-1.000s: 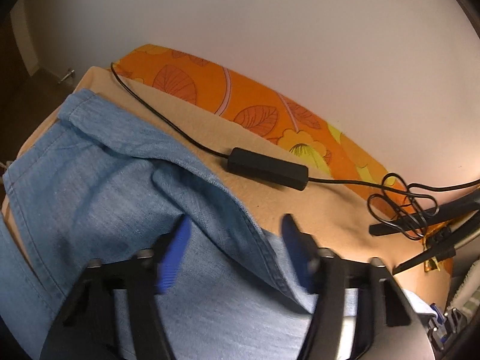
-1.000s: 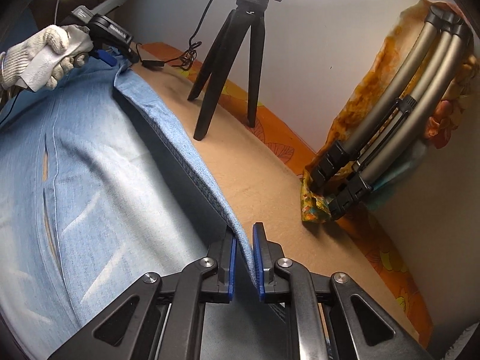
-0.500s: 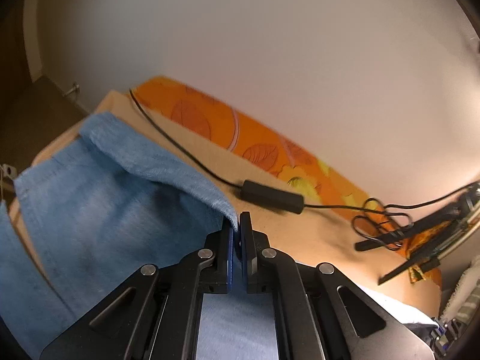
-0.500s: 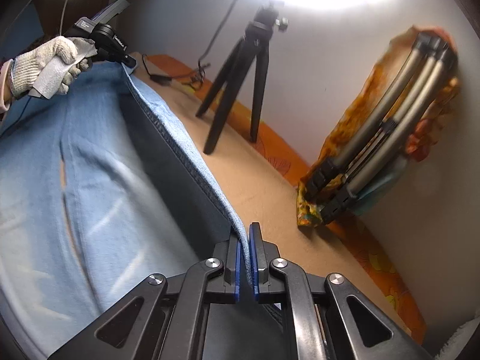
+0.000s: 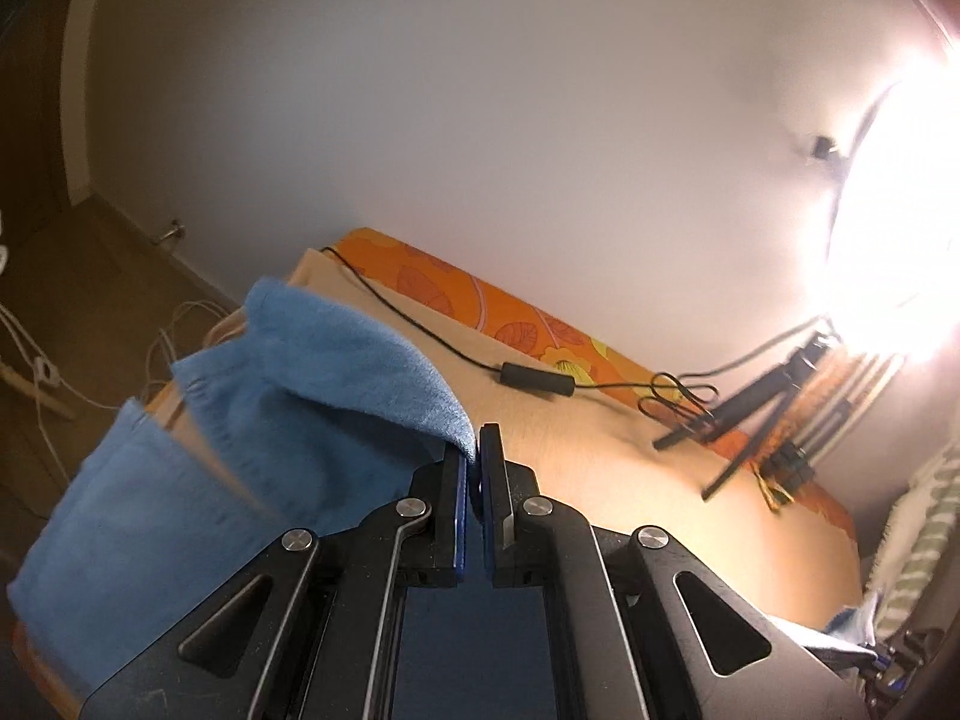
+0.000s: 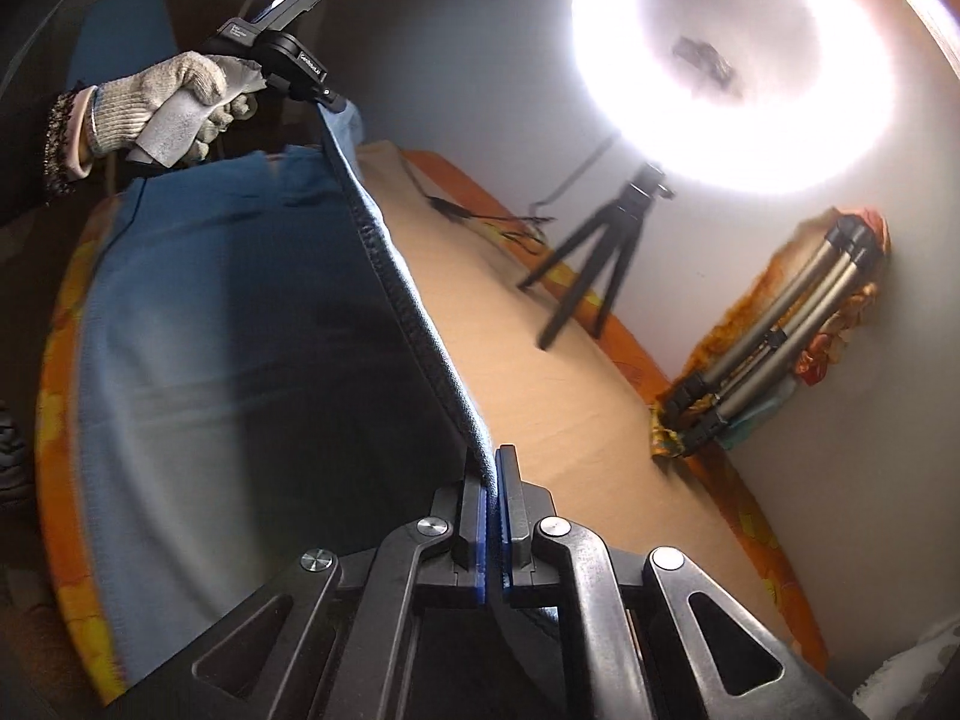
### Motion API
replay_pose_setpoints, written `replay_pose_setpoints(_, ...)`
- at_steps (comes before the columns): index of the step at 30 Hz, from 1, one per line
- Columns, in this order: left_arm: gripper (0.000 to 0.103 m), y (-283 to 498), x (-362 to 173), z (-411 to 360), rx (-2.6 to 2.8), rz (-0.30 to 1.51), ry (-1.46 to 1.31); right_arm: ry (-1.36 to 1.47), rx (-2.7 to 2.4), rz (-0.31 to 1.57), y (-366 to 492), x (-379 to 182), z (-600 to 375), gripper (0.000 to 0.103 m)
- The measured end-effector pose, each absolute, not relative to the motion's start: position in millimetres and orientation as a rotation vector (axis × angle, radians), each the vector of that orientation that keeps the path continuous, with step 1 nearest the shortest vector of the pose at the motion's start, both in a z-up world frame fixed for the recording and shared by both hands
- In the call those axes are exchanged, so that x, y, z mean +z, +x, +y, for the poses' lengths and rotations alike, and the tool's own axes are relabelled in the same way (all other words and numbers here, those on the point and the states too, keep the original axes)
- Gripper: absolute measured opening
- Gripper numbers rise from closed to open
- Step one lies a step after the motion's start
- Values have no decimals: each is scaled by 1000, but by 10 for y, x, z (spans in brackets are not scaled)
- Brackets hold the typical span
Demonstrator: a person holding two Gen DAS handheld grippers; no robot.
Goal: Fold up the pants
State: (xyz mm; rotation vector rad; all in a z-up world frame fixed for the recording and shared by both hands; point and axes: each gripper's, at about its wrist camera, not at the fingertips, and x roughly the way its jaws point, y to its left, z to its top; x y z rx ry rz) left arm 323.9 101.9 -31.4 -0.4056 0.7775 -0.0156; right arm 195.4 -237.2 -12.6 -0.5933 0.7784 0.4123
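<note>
One taut pants [image 6: 228, 372] edge (blue denim)

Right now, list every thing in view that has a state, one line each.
Left gripper: shut on the pants' edge.
Right gripper: shut on the same edge, further along.
Pants: one edge lifted and stretched between the grippers, the rest draped on the bed.
Ring light: on.
Small tripod: standing, legs spread.
Big tripod: folded, leaning on the wall.
Cable: lying loose on the bed.
</note>
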Motion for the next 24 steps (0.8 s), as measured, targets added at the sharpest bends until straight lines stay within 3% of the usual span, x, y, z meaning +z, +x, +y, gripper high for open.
replay_pose_setpoints(11,2,2062,-433,1206,-34,740,-390,-592,518,807,949,-37,-1971,0)
replay_pose_setpoints(24,2,1258,-1153,1506,-6,787,-510,-654,613,1022,334,-776,-1594,0)
